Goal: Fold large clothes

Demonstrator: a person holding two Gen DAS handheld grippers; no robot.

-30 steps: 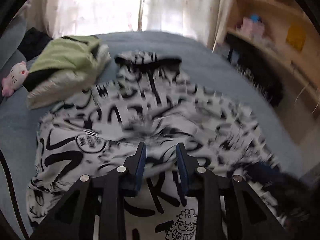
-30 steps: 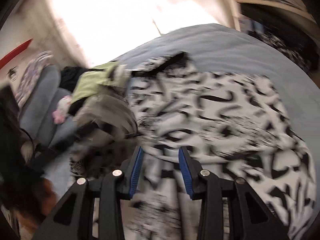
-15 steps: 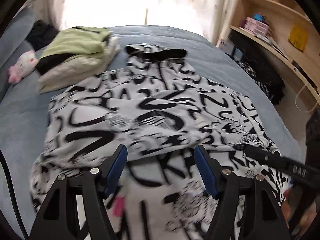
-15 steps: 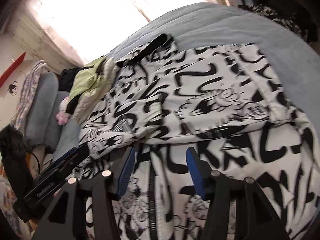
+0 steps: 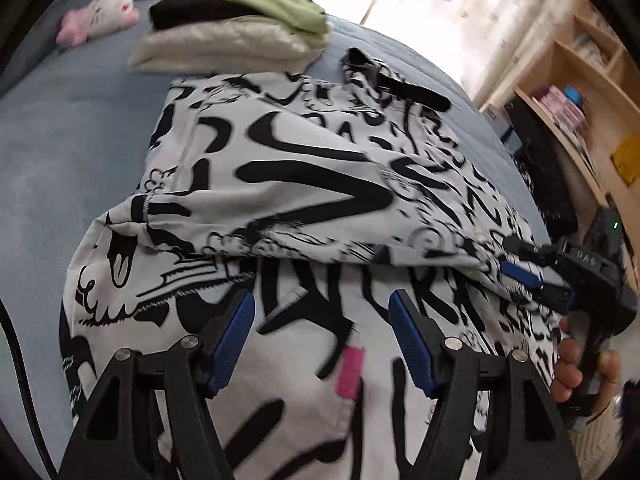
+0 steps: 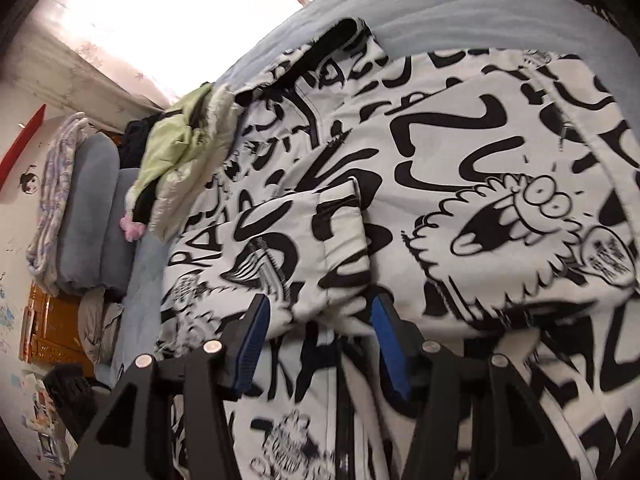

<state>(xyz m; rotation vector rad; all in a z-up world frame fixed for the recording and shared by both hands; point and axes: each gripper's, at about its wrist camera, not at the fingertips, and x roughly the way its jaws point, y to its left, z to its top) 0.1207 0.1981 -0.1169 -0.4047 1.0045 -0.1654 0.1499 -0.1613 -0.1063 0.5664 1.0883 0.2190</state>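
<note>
While the black-and-white printed jacket (image 5: 304, 184) lies spread over the blue bed (image 5: 60, 128) with its sleeves folded across its front, both tongs hang just above it with nothing between their blue pads. The left gripper (image 5: 320, 336) stands wide apart over the lower hem, near a pink tag (image 5: 350, 372). The right gripper (image 6: 320, 340) is likewise parted – in its own view it hovers at the folded sleeve's edge. Beyond the collar sits a folded stack of 2 garments (image 5: 236, 28), green over cream, and a pink plush toy (image 5: 96, 16).
</note>
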